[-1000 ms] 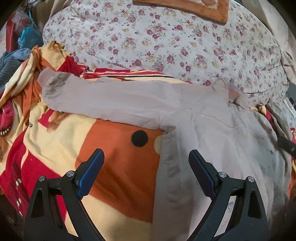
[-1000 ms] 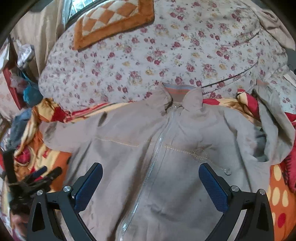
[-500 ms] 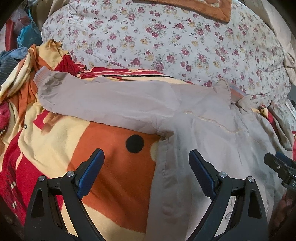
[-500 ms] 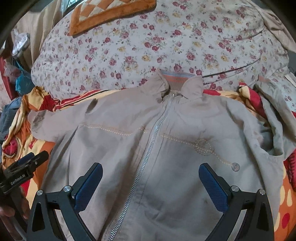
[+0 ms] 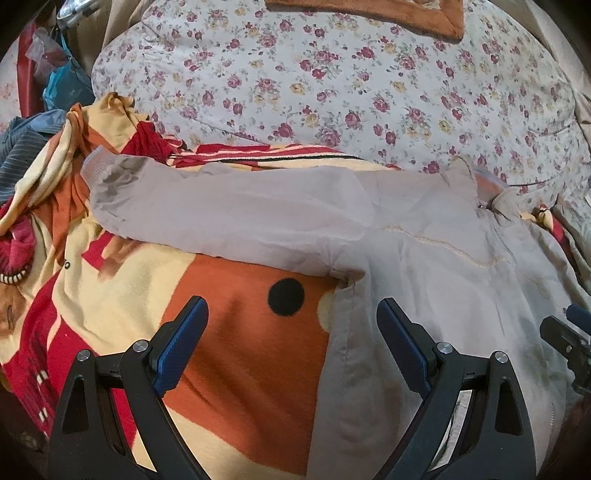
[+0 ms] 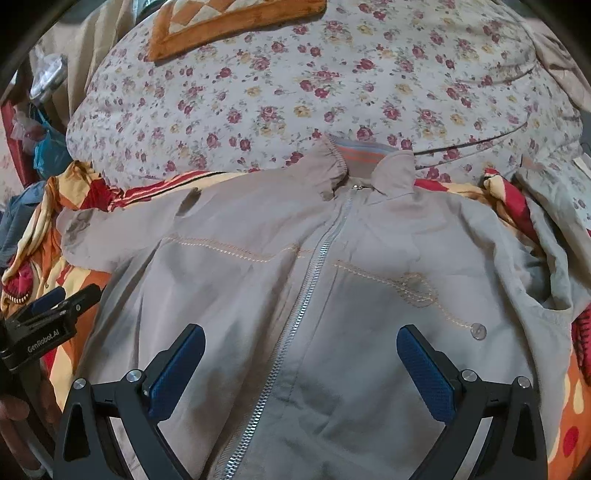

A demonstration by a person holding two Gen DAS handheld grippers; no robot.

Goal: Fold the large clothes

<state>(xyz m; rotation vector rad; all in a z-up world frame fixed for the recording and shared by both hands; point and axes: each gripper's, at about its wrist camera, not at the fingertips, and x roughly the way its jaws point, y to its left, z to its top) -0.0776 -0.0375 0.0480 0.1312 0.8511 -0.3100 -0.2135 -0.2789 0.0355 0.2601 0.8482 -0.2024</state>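
- A beige jacket [image 6: 332, 295] lay front-up and zipped on an orange, red and cream blanket [image 5: 240, 350], its collar [image 6: 369, 166] toward a floral quilt [image 6: 332, 81].
- The left gripper [image 5: 291, 332] was spread wide and held nothing; it hung over the jacket's side edge, one finger above the blanket, the other above the cloth.
- The right gripper [image 6: 301, 358] was likewise spread and empty, hanging over the lower chest astride the zip [image 6: 306, 288].
- Only the left wrist view showed the whole outstretched sleeve [image 5: 240, 210], flat across the blanket, with its ribbed cuff [image 5: 96, 162] near a heap of clothes at the frame's left edge.
- Only the right wrist view showed the full front: zip, stitched chest seam, a snap [image 6: 479, 331], and the other sleeve [image 6: 546, 258] bunched and folded back at the jacket's side.
- Each view caught the other gripper at its edge: the right one at the left view's far right, the left one at the right view's far left, with part of a hand [image 6: 11, 410] below it.
- An orange-edged mat [image 6: 229, 22] lay on top of the quilt.
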